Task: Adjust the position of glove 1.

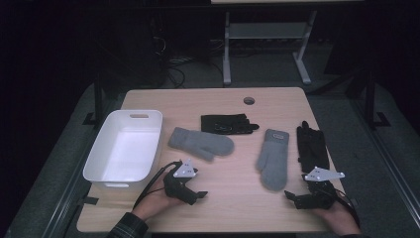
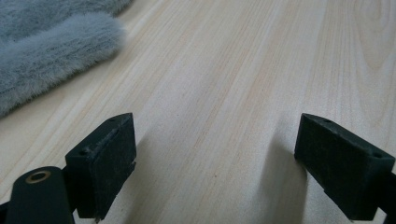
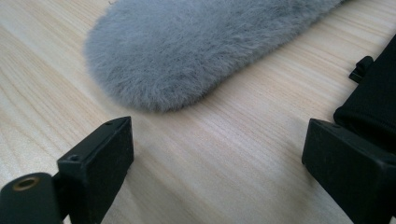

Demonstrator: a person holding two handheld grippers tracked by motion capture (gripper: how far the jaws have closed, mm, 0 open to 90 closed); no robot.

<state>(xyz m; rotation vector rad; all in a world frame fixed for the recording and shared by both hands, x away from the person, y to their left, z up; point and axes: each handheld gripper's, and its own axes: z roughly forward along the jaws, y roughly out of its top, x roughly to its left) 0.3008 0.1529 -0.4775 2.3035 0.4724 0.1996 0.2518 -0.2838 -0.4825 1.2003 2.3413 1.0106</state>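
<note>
Two grey fuzzy mittens lie on the wooden table: one mitten left of centre, the other mitten right of centre. A black glove lies behind them and a second black glove lies at the right. My left gripper rests low near the front edge, open, with bare wood between its jaws; the grey mitten sits ahead to its left. My right gripper is open too, just short of the right mitten's tip, with the black glove by its right jaw.
A white plastic bin stands empty at the table's left side. A round cable hole sits near the far edge. Beyond the table are desk legs and cables on a dark floor.
</note>
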